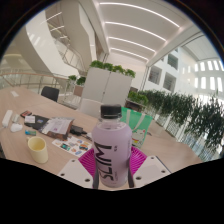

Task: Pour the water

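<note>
The tongs [112, 170] are closed on a water bottle [112, 148], pink pads pressed to both its sides. The bottle stands upright, long axis vertical, white cap still on. A pale yellow cup [37, 149], the likely target, sits on the desk [20, 105] ahead and to the left, well apart.

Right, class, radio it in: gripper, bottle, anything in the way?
Gripper shut on bottle, held upright, cap on. Yellow cup on the table, off to one side. Nothing between them.
</note>
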`<state>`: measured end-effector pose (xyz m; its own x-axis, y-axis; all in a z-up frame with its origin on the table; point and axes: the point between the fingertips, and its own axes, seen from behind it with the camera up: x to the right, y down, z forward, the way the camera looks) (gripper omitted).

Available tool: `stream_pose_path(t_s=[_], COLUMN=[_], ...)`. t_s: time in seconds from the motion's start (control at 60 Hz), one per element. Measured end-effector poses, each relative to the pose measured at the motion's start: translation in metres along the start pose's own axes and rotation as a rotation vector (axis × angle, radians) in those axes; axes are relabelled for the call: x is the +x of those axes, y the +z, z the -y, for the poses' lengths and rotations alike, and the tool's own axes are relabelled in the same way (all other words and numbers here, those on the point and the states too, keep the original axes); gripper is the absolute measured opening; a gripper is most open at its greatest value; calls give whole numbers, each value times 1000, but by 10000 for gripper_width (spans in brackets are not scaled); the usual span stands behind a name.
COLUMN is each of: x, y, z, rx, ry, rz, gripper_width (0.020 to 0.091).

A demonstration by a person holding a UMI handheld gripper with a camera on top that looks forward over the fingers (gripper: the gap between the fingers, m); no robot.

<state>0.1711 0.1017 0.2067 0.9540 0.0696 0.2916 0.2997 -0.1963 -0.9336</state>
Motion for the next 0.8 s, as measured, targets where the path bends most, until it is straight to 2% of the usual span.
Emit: stream_pose_path(t_s=[0.117,0.25,0.3,0.433,0.55,0.633,0.7,0.8], x=[-38,-123,-144,-177,-185,-188,-193,-194], y=[25,66,81,93,92,96,97,96], z=[60,59,45,21,23,21,17,25], rx=[39,41,40,-5,-40,-65,-64,-46], ry=[-478,-1156,-1366,-1863,-1997,-2025,-2045,-1871], rz=[-49,-98,-44,-20,-46,-11,33,30], gripper_width=[393,395,394,394,395,396,395,395])
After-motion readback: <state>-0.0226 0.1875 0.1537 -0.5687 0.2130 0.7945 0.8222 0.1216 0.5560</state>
